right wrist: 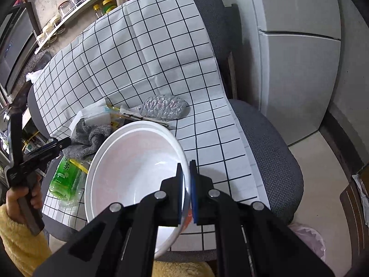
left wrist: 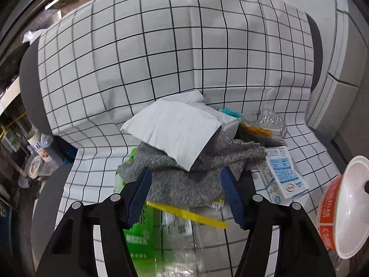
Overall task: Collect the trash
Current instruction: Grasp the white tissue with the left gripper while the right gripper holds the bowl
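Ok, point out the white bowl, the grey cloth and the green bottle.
Bowl (right wrist: 129, 161): right wrist view, its inner wall.
Cloth (left wrist: 184, 182): left wrist view, its middle, between the blue pads.
Bottle (right wrist: 64, 175): right wrist view, its green label.

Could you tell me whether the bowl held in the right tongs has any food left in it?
No: in the right wrist view the white bowl, clamped at its rim by the right tongs, shows a bare, clean interior.

Open checked cloth (right wrist: 143, 53) across the far seat and backrest. Near left crowded: grey rag (left wrist: 196, 173), tissue (left wrist: 175, 129), green bottle (right wrist: 66, 177), milk carton (left wrist: 281, 173) (bowl (right wrist: 129, 161) blocking near right).
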